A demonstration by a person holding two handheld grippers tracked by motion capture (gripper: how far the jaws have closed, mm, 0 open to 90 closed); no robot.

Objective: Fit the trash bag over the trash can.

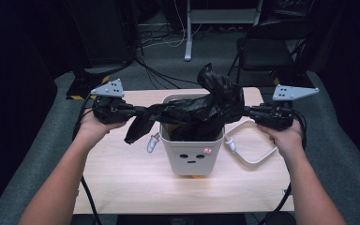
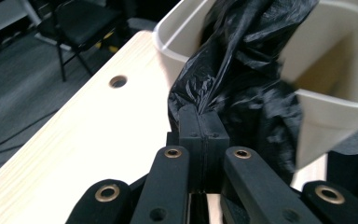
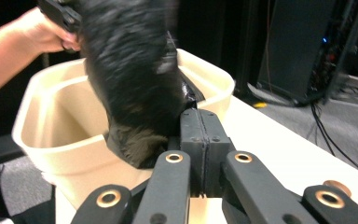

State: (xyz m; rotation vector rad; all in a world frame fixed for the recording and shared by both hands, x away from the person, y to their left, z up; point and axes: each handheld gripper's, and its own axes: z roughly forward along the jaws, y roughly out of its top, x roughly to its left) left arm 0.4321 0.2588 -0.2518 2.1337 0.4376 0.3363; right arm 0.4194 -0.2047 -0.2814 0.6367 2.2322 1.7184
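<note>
Bag: a crumpled black thin-plastic bin bag (image 1: pixel 201 110) hangs stretched across the top of the bin, one end in each gripper, its middle sagging into the opening and a loose peak standing up behind.
Bin: a small cream plastic waste bin (image 1: pixel 192 157) with a drawn face on its front wall stands near the middle of the light wooden table (image 1: pixel 122 178); the bag is not yet folded over its rim.
Left gripper: the left gripper (image 1: pixel 133 111), at the bin's left, has its jaws pressed together on a bunched corner of the bag, seen up close in the left gripper view (image 2: pixel 204 122).
Right gripper: the right gripper (image 1: pixel 246 110), at the bin's right, is likewise pinched shut on the film; in the right gripper view (image 3: pixel 200 122) the black plastic sits just at the pad tips.
Risk, tearing: both hands pull apart on thin film, so a harder tug could likely rip it at the pinch points.
Risk, slipping: the right hold looks shallow, so the film may slide out and drop into the bin.
Risk, tipping: the bin looks light; dragging the bag against one wall could tilt it or push it across the table.
Risk, mouth closed: if both layers are pinched together, the bag may not open over the rim.
Nearby: a white loop-shaped handle (image 1: pixel 253 147) lies beside the bin and could snag a trailing fold.
</note>
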